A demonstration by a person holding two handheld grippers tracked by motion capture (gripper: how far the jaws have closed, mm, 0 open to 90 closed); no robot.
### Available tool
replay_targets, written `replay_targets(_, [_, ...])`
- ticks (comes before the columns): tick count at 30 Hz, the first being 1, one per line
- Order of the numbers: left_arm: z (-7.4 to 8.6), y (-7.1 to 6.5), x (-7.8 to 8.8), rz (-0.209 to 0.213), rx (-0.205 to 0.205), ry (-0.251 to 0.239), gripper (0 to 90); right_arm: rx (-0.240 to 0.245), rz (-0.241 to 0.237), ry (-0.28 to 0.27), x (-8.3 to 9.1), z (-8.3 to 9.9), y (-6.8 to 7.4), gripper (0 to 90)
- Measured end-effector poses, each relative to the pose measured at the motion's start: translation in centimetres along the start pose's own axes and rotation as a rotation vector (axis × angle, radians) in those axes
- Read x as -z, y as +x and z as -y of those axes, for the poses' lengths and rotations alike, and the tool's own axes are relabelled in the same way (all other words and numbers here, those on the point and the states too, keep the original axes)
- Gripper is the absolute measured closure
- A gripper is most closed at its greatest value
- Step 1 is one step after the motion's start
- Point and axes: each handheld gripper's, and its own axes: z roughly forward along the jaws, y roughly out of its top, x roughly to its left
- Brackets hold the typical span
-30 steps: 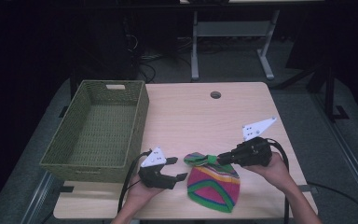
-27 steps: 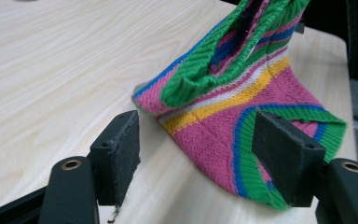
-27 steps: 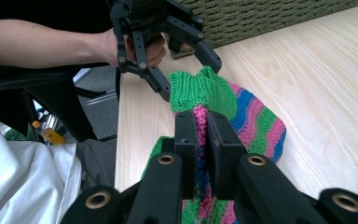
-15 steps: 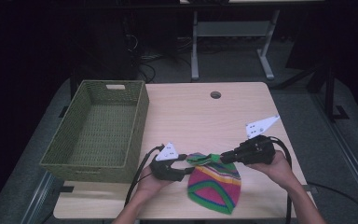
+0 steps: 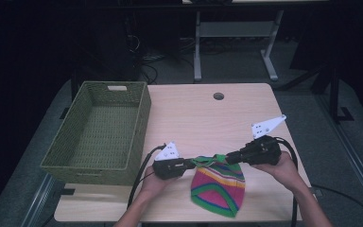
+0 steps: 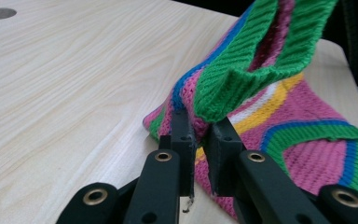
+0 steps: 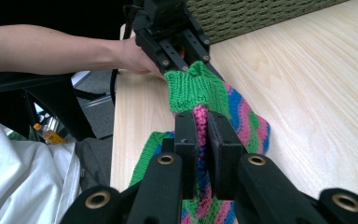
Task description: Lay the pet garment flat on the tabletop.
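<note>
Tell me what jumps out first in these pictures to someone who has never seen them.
The striped knit hat in pink, green, yellow and blue, at the table's near edge. The left gripper has just closed its jaws on the hat's green rim, and the right gripper pinches the rim from the other side. To the left stands an empty green woven basket.

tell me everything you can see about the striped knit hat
The striped knit hat is a ribbed woollen-looking cap in pink, green, blue, yellow and white bands with a green rim. Its crown lies flat on the table's near edge, while the rim is lifted and stretched between the left gripper and the right gripper, both clamped on it.
</note>
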Motion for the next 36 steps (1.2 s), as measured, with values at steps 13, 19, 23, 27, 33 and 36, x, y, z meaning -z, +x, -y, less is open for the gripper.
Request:
replay_targets(13, [-0.3,-0.7,1.5,-0.023,-0.029,-0.001,83.4,-0.004,0.061,0.033,0.3,0.3,-0.2,83.0])
replay_targets(19, [-0.6,-0.8,2.3,-0.038,-0.029,-0.012,83.6,-0.004,0.083,0.045,0.2,0.2,-0.3,83.0])
replay_targets(23, [-0.9,-0.8,2.6,-0.042,-0.038,-0.004,83.6,0.000,0.088,0.048,0.1,-0.1,-0.3,83.0])
replay_targets(27, [-1.3,-0.8,3.0,-0.047,-0.043,-0.002,83.7,0.007,0.091,0.048,0.1,-0.4,-0.3,83.0])
replay_targets(33, [-1.7,-0.8,3.4,-0.052,-0.045,-0.008,84.2,0.006,0.098,0.044,0.2,-0.5,-0.5,83.1])
replay_targets(36, [-2.0,-0.7,3.5,-0.054,-0.043,-0.002,84.4,0.001,0.097,0.041,0.2,-0.6,-0.6,83.1])
